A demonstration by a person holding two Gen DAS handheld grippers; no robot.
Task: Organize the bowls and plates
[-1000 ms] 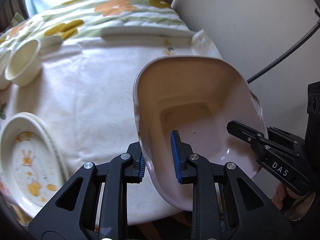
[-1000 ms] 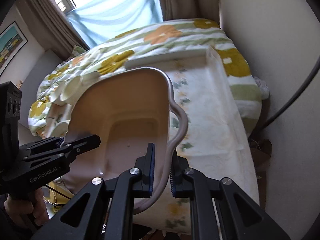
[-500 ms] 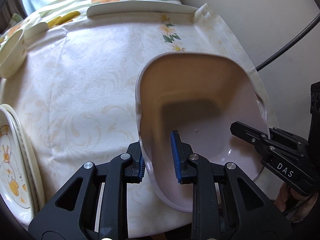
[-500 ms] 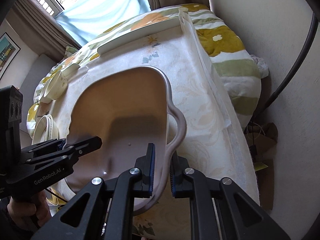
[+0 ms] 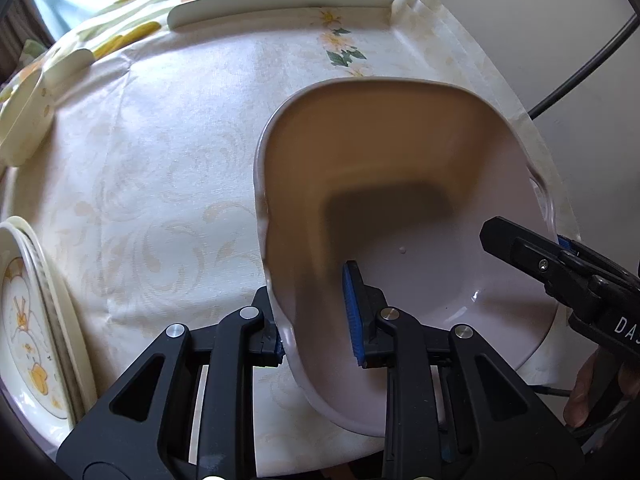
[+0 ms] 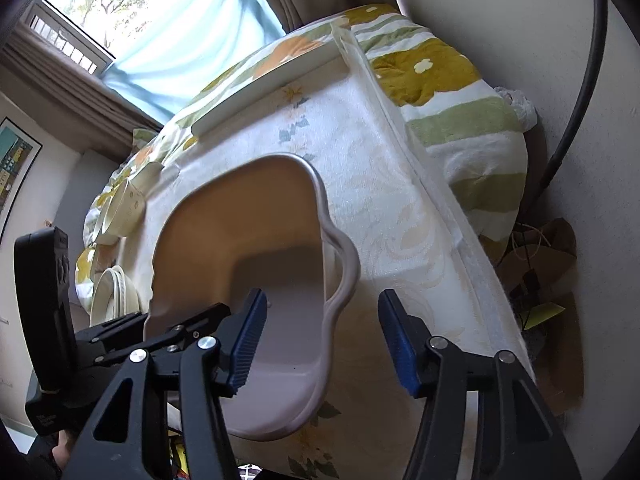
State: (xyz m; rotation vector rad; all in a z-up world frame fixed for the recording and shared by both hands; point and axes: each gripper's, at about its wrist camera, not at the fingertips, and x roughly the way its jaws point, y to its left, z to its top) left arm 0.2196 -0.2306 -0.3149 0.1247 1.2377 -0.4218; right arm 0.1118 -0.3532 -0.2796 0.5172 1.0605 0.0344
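One large square-sided bowl (image 5: 400, 208) with a wavy rim is seen resting on the near right corner of the tablecloth (image 5: 168, 168), close to the wall. Its left rim is clamped between the blue pads of the left gripper (image 5: 316, 316), one pad inside the bowl and one outside. The jaws of the right gripper (image 6: 320, 340) have just been opening; they now stand apart on either side of the bowl's scalloped right handle (image 6: 344, 268), with neither pad pressed against it. In the left wrist view the right gripper is shown at the bowl's far rim, with part of a hand (image 5: 588, 396) beneath it. One stack of flower-painted plates (image 5: 28, 320) is found at the left edge of the cloth; the number in the stack cannot be counted, though several rims are visible. One pale cup-like bowl (image 5: 20, 120) is lying farther back on the left, and one long flat white platter (image 5: 280, 0) is set along the far edge of the table. Behind it, one flowered blanket (image 6: 440, 92) in orange, ochre and green is seen, and one window (image 6: 140, 20) with a pale blue curtain.
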